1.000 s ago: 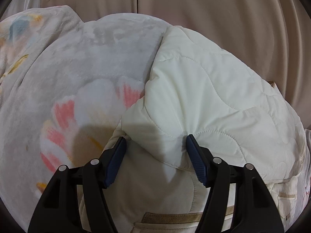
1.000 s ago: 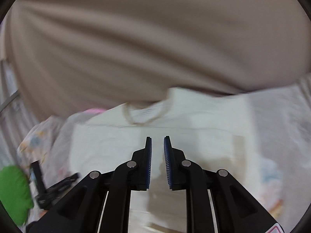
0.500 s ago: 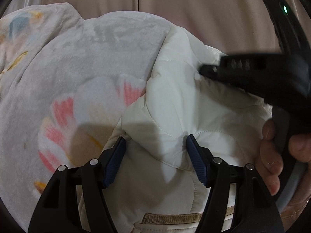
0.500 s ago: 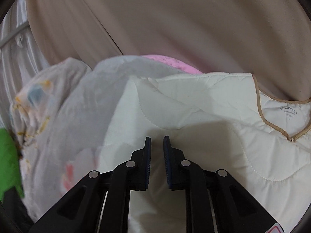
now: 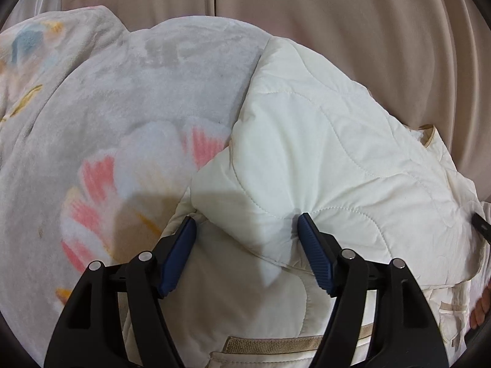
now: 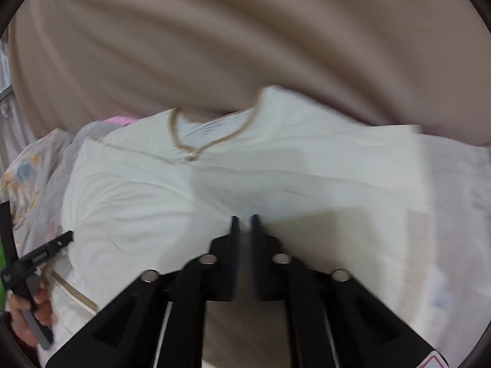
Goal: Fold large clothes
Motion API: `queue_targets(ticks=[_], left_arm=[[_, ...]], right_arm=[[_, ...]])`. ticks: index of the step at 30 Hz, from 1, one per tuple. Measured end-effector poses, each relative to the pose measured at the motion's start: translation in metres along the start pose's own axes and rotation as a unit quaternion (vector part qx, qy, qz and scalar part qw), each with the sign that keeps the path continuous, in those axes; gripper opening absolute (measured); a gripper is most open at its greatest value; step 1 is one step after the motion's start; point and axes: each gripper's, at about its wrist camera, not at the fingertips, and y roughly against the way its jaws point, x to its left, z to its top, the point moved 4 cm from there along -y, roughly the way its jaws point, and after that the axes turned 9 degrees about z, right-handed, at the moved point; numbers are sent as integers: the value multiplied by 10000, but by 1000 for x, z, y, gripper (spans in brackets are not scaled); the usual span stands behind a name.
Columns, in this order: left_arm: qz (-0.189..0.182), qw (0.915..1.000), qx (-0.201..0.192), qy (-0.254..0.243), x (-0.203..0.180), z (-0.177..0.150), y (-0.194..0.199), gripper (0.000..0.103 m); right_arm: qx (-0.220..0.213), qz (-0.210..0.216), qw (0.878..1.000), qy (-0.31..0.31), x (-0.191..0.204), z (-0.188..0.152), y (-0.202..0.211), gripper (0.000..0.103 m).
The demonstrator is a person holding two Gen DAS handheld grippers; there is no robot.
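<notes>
Bulging between opening left claw jaws, cream quilted jacket fold, ungripped.

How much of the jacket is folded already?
Partly done, it seems. One side of the cream jacket already lies doubled over on the blanket. The left gripper straddles that folded part, jaws opening, pads seemingly not pressing. The right gripper is over the jacket's middle, opening with nothing between its jaws. The collar end still lies spread out, so more folding remains.
</notes>
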Motion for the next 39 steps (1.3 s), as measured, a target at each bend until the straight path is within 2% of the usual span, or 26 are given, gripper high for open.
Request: queue_targets(ticks=[1,2,3,5,7,8,9,10,13,15,16,18,19,20,21,22,23,25,26,27,28,29,32,35,37,39], left_arm=[[2,10000,19,10,0,1,0,67],[13,10000,45,20,0,3,1,67],[40,10000,56,23,-1,4,1,67],[139,9999,77,12,-4,8,3,65],[223,9997,50,-30,-7,12,7,60],[250,9997,46,-71,-9,14,9,55],[312,9994,41,-124,-9,17,12,53],[348,9993,24,-157,-8,20,14,48],[455,9987,43,-205,-2,25,10,41],[607,9976,94,-320,-1,22,-3,41],[654,9971,49,-390,-2,20,-7,42],[738,9961,-36,-482,-3,17,-9,44],[762,9959,-43,-491,-3,17,-6,44],[750,9960,-11,-479,-2,17,-3,46],[729,9963,44,-457,1,17,1,49],[734,9964,115,-415,8,16,7,57],[692,9968,174,-347,17,14,16,60],[448,9981,308,-300,33,6,35,64],[265,9983,395,-330,41,-2,46,71],[62,9981,485,-373,51,-12,60,76],[-83,9977,541,-397,60,-24,73,85],[-243,9970,607,-409,71,-38,87,89],[-444,9949,801,-410,93,-76,113,89],[-652,9927,996,-203,109,-116,130,89],[-869,9895,1157,-17,113,-135,133,89],[-811,9919,973,-84,109,-143,140,89]], right_arm=[[-224,-255,9994,-5,-9,-5,20,50],[-405,-371,9985,-55,-17,-8,35,74],[-583,-483,9970,-180,-26,-15,49,77],[-338,-433,9978,-363,-40,-23,50,77],[127,-452,9973,-566,-50,-34,33,64],[316,-291,9970,-643,-51,-38,25,39],[325,-191,9970,-670,-45,-39,22,19],[211,-91,9975,-671,-41,-34,26,11],[-546,353,9960,-621,-23,-13,60,7],[-841,346,9942,-566,-20,-6,68,6],[-658,190,9958,-606,-28,-8,53,6],[168,-82,9954,-942,-53,-28,6,7],[371,-18,9936,-1070,-61,-39,-8,5],[331,39,9929,-1142,-63,-44,-8,5],[264,39,9920,-1235,-64,-44,1,11],[213,21,9912,-1306,-63,-43,12,16],[135,-41,9914,-1298,-61,-44,30,20],[14,-73,9930,-1177,-57,-51,61,36],[-16,-94,9938,-1106,-55,-59,80,52],[1,-75,9947,-1028,-54,-73,102,62],[45,-10,9952,-976,-52,-87,121,64],[113,101,9955,-936,-50,-103,138,66],[392,278,9936,-1022,-49,-162,182,74],[588,463,9868,-1438,-52,-225,218,74],[602,511,9827,-1673,-51,-251,225,74],[549,650,9778,-1915,-52,-266,228,74]])
